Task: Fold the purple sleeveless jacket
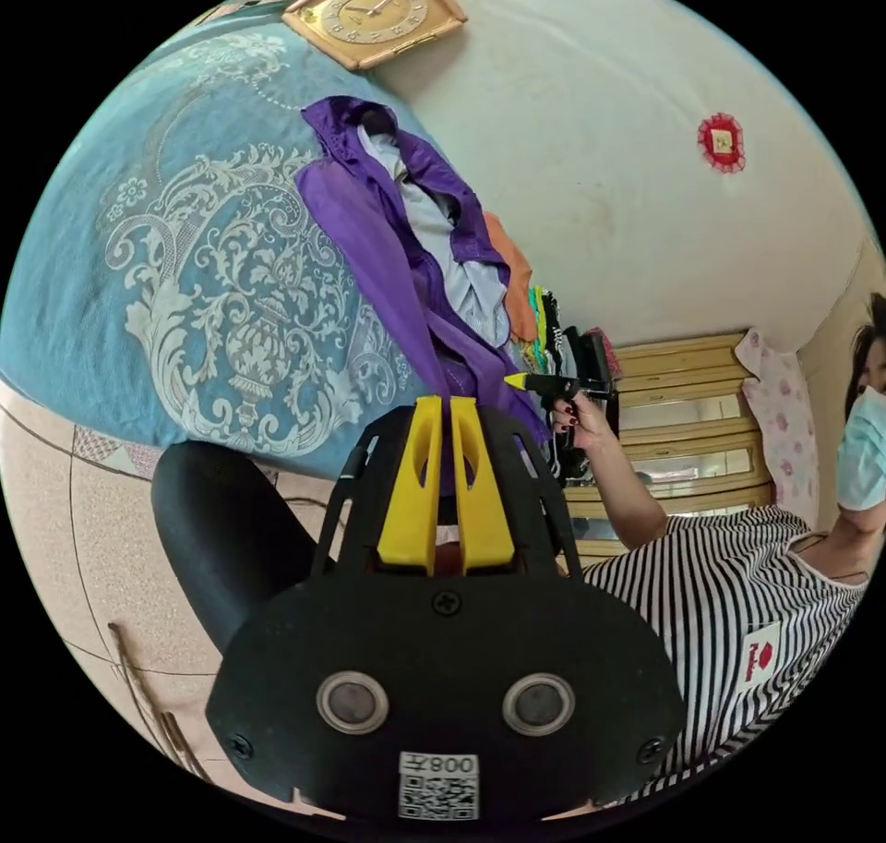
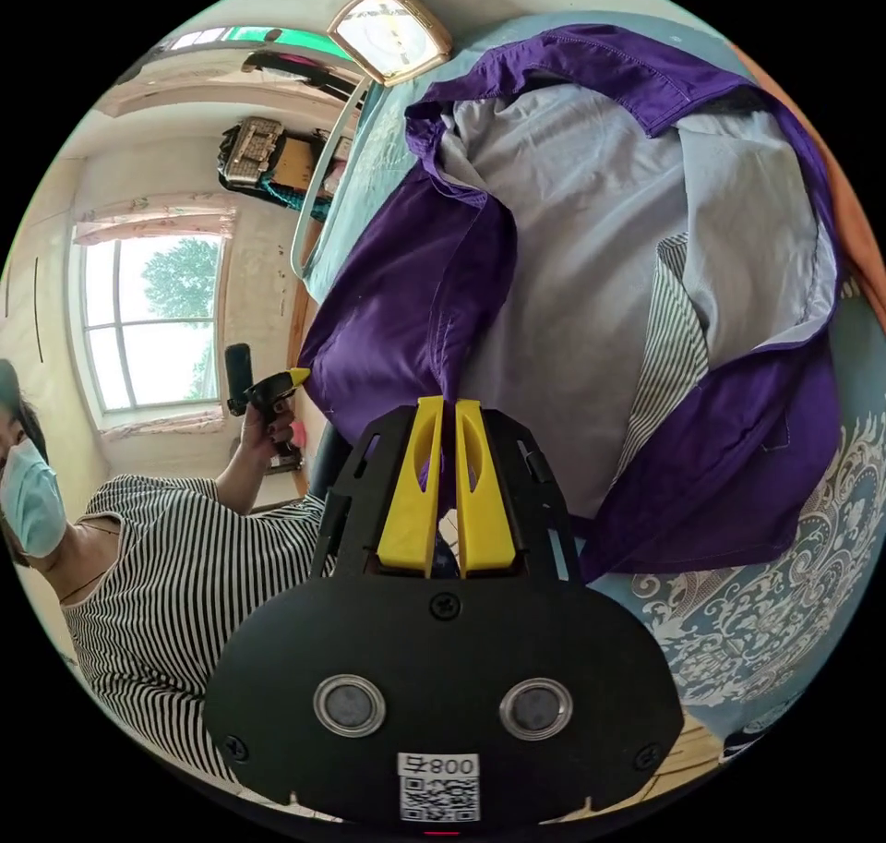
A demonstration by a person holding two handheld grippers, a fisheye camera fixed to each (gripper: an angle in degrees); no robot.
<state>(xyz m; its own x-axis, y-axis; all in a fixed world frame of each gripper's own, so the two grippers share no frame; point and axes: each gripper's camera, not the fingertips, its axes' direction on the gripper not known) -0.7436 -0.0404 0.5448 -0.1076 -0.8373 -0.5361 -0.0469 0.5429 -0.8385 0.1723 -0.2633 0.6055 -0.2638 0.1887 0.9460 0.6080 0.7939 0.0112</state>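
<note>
The purple sleeveless jacket [image 2: 591,261] is seen lying on a bed covered by a blue patterned bedspread [image 1: 185,261], opened out so that its pale lining faces up, with the purple edges rumpled around it. Orange cloth [image 1: 512,270] is seen just beyond it.

The left gripper [image 1: 441,409] is held at the near edge of the jacket; its yellow jaws are drawn almost together, and purple cloth is seen pinched in the narrow gap. The right gripper [image 2: 441,409] is likewise nearly closed, with a fold of the purple edge caught between its jaws. Each gripper is also caught in the other's view, held in a hand [image 1: 577,418] of the person in a striped shirt [image 1: 729,603].

The step in hand is judged to be the taking up of the near edge at two points. Next, the edge would probably need to be lifted and drawn taut, so that the jacket is spread flat before a fold is made; both grips must be kept firm.
</note>
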